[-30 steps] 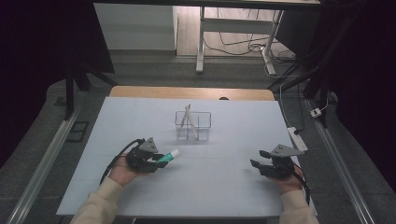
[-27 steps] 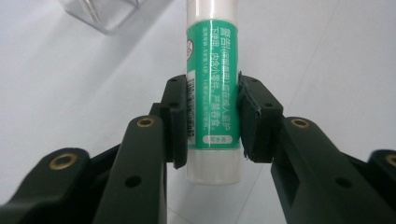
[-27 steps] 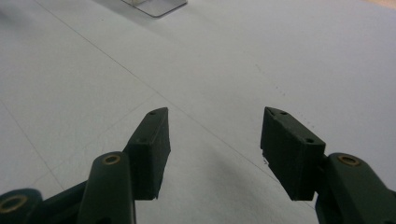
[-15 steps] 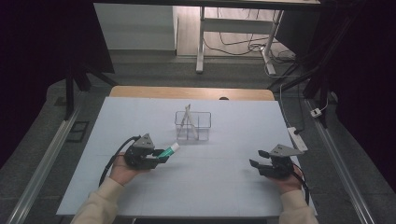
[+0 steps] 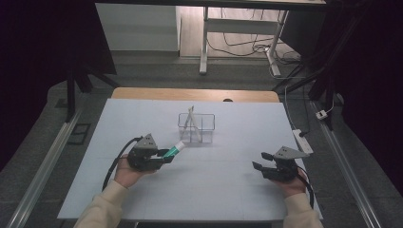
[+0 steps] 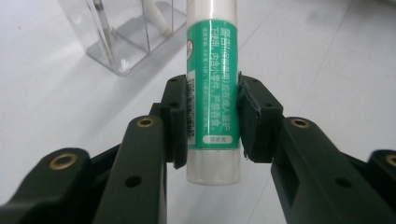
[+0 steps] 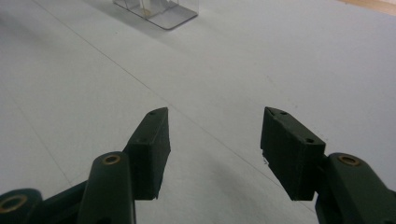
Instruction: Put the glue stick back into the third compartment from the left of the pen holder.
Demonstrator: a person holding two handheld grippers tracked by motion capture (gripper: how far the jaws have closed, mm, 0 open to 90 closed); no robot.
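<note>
A green-and-white glue stick (image 6: 213, 88) is clamped between the pads of my left gripper (image 6: 211, 122), its white end pointing ahead toward a clear plastic organizer (image 6: 122, 35). From above, that gripper (image 5: 164, 156) hovers left of centre with the glue stick (image 5: 174, 150) sticking out toward the organizer (image 5: 196, 127), which holds a white pen-like item leaning upright. My right gripper (image 7: 214, 140) is open over bare table, nothing between its jaws; the high view has my right gripper (image 5: 260, 161) at the right, near the front edge.
The white table (image 5: 237, 190) has a wooden strip along its far edge. A power strip (image 5: 302, 140) lies by the table's right edge. Desk legs and cables stand on the floor beyond.
The left gripper with the glue stick has tilted slightly, the tip now pointing a bit more toward the organizer. The right gripper has stayed put.
</note>
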